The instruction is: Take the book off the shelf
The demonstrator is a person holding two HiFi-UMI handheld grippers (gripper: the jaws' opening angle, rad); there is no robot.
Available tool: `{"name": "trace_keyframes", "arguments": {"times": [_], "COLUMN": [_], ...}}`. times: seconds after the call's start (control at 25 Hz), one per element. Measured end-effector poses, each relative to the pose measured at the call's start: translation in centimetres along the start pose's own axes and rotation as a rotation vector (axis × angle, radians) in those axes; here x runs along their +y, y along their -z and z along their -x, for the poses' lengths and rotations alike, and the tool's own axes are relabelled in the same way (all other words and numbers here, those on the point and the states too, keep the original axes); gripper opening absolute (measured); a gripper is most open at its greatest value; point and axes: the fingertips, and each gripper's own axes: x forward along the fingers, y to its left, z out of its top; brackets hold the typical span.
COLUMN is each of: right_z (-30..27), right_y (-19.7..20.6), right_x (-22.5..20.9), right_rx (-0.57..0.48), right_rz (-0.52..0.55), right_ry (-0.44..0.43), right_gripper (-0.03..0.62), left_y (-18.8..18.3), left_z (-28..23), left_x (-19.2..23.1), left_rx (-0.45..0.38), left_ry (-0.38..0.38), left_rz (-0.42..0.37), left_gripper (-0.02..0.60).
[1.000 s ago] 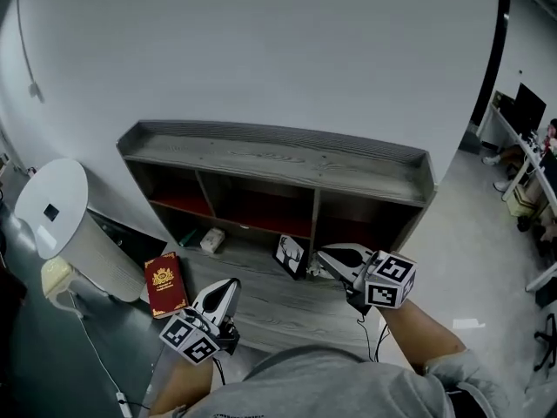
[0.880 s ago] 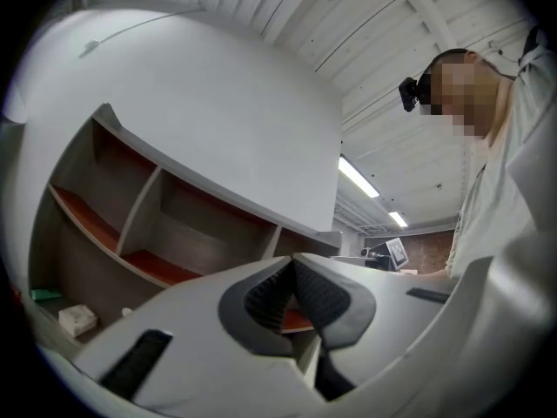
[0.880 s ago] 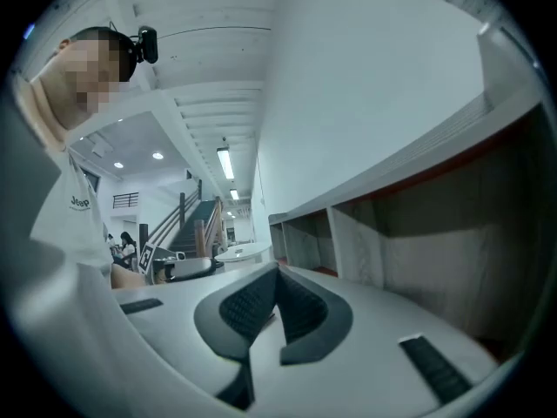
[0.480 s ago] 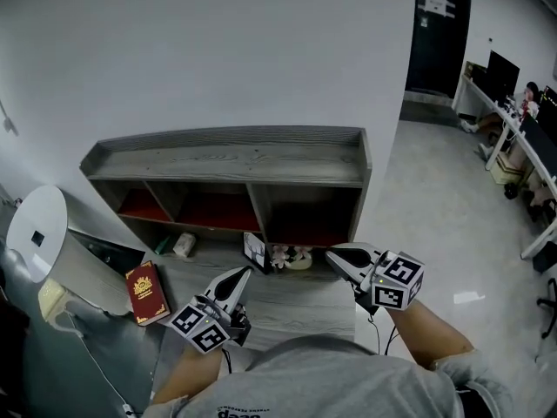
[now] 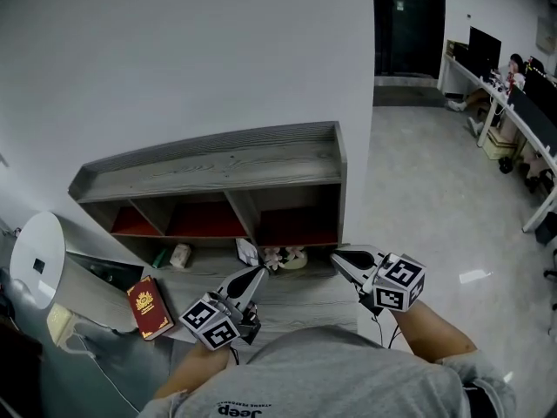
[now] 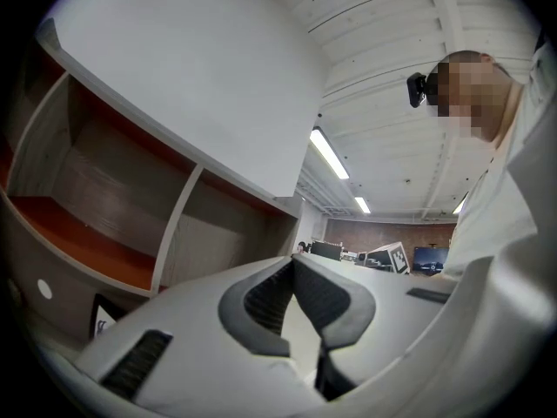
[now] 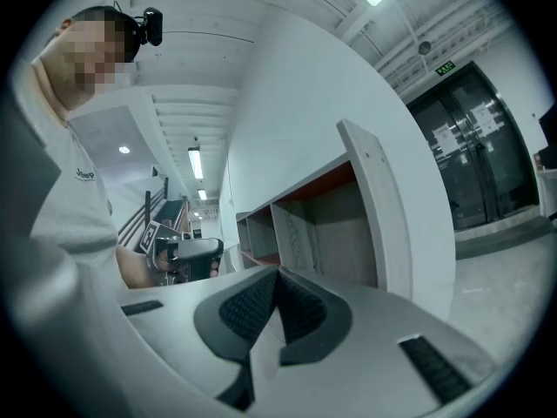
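Two closed, empty tools, left gripper (image 5: 258, 272) and right gripper (image 5: 336, 256), are held before a grey wooden shelf unit (image 5: 218, 159) against a white wall (image 5: 174, 50); the red gold-crested book (image 5: 148, 307) is seen lying outside it, at left.

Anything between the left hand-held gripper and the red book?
Nothing visible. The red book lies flat in the open, left of the left hand-held gripper, whose shut jaws point toward the shelf instead.

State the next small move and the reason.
Probably swing the left claw leftward toward the red book and open it. The book lies flat in front of the shelf's left end, nearer that claw, and both that claw and the right claw are shut and empty.
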Motion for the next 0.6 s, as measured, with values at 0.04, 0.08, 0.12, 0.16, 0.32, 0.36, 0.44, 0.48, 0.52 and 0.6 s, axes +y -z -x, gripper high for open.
{"name": "trace_keyframes", "arguments": {"times": [0.04, 0.08, 0.12, 0.16, 0.32, 0.36, 0.44, 0.48, 0.52, 0.6], "right_z": [0.1, 0.2, 0.2, 0.2, 0.2, 0.1, -0.2, -0.3, -0.4, -0.6], "right_y": [0.0, -0.1, -0.1, -0.2, -0.5, -0.4, -0.3, -0.3, -0.3, -0.3], "right_x": [-0.1, -0.2, -0.3, -0.4, -0.3, -0.3, -0.2, -0.2, -0.2, -0.2], "right_rx": [0.001, 0.002, 0.002, 0.001, 0.002, 0.005, 0.009, 0.010, 0.010, 0.010], "right_rz": [0.005, 0.010, 0.014, 0.016, 0.026, 0.029, 0.034, 0.036, 0.037, 0.039], "right_ry": [0.004, 0.008, 0.010, 0.011, 0.006, 0.004, 0.000, -0.001, -0.002, -0.003], "right_gripper": [-0.009, -0.009, -0.009, -0.009, -0.008, -0.009, -0.009, -0.008, -0.009, -0.009], "left_y": [0.0, -0.1, -0.1, -0.1, -0.2, -0.2, -0.2, -0.2, -0.2, -0.3], "left_z": [-0.3, -0.5, -0.6, -0.8, -0.8, -0.8, -0.6, -0.5, -0.5, -0.4], "left_x": [0.0, -0.1, -0.1, -0.1, 0.1, 0.3, 0.7, 0.9, 1.0, 1.4], "left_rx": [0.002, 0.003, 0.003, 0.002, -0.006, -0.009, -0.014, -0.017, -0.019, -0.022], "left_ry": [0.007, 0.013, 0.018, 0.022, 0.017, 0.014, 0.008, 0.006, 0.005, 0.002], "left_rz": [0.000, -0.001, -0.002, -0.001, 0.007, 0.011, 0.017, 0.020, 0.022, 0.026], "left_gripper": [0.021, 0.021, 0.021, 0.021, 0.021, 0.021, 0.021, 0.021, 0.021, 0.021]}}
